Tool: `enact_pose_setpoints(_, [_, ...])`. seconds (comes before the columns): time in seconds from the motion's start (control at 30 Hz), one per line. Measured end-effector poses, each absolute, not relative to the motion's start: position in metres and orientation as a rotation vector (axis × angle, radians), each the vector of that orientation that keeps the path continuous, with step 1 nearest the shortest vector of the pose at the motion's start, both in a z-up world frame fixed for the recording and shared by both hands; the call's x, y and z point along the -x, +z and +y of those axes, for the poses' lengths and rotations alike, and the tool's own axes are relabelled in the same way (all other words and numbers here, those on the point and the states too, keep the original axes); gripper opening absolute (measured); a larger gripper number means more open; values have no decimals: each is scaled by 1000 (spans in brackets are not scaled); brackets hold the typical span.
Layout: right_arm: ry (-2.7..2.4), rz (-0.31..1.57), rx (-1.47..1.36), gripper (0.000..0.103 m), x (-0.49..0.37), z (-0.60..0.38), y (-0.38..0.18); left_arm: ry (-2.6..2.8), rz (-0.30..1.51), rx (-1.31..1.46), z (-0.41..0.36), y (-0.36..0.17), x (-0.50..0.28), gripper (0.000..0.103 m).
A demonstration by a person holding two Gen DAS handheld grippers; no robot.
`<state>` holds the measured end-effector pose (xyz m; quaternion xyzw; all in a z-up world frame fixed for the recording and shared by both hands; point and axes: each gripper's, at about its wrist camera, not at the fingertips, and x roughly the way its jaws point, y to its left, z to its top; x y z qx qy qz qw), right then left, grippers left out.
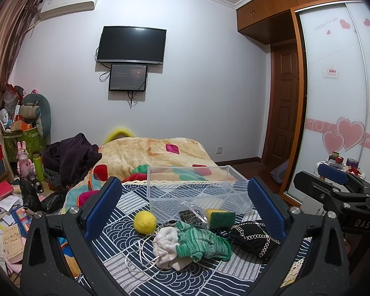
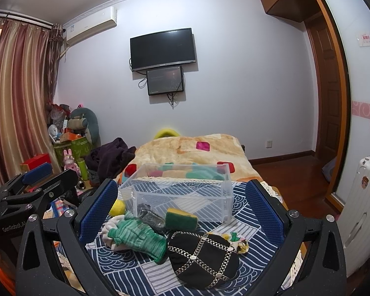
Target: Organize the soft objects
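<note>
On a navy patterned cloth lie a yellow felt ball, a white drawstring pouch, a green knitted glove, a yellow-green sponge, a small plastic bag with dark contents and a black chain-patterned pouch. Behind them stands an empty clear plastic box. My left gripper hovers open above the pile. My right gripper is open too, over the black pouch, glove and sponge, with the box ahead.
A beige blanket covers the bed beyond the cloth. Dark clothes are heaped at its left edge, with books and clutter on the floor. A wardrobe door and a white suitcase stand to the right.
</note>
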<state>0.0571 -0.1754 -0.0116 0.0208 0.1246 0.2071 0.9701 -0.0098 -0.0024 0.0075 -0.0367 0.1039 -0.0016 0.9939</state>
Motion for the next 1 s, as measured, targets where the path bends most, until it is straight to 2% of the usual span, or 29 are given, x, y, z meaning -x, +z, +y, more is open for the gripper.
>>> enact_pose_setpoints(0.4, [394,281,-22,103,-64,-177,-19,-28,290,95,5,-12,-5,103])
enact_pose_setpoints(0.7, [376,459,6,103,-93,-179,-66,-29,446,132,14,-57,-35,102])
enact_pose_setpoints(0.77, [368,491,15,103,-96,-179,-75,-44,470,137,12,-64,-40,89])
enact_pose_setpoints(0.93, [385,560,8,102,-103,-182,-88,-83,528,129,1,-78,-49,71])
enact_pose_setpoints(1.0, [400,583,8,96,-105,-181,-90,-119,538,121,-6,-83,-50,66])
